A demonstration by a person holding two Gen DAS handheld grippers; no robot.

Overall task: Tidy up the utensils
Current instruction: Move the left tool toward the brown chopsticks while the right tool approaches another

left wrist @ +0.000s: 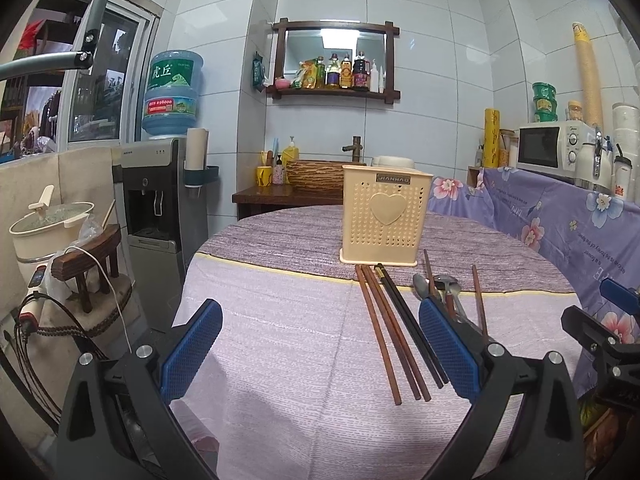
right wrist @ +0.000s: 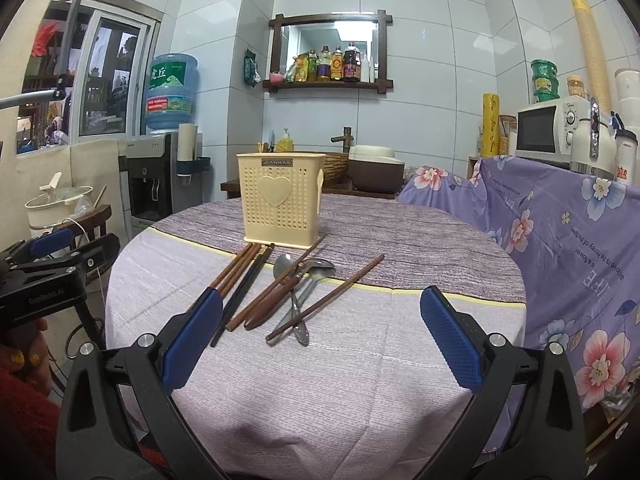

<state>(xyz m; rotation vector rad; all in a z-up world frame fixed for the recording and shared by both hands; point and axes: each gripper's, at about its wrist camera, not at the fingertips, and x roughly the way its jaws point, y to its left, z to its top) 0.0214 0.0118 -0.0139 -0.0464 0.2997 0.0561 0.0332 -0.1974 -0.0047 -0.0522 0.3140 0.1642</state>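
2 grippers, left gripper (left wrist: 320,344) and right gripper (right wrist: 322,340), hang wide open, empty, above chopsticks (right wrist: 236,276) by the holder (right wrist: 280,200).

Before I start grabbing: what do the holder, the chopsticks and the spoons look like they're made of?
Holder: cream plastic by the look, moulded, with perforated walls and a raised heart. Brown chopsticks: probably wood, matte reddish-brown; the black pair could be lacquered wood or plastic. Spoons: metal, shiny grey bowls with reflections; one beside them seems to have a brown handle.
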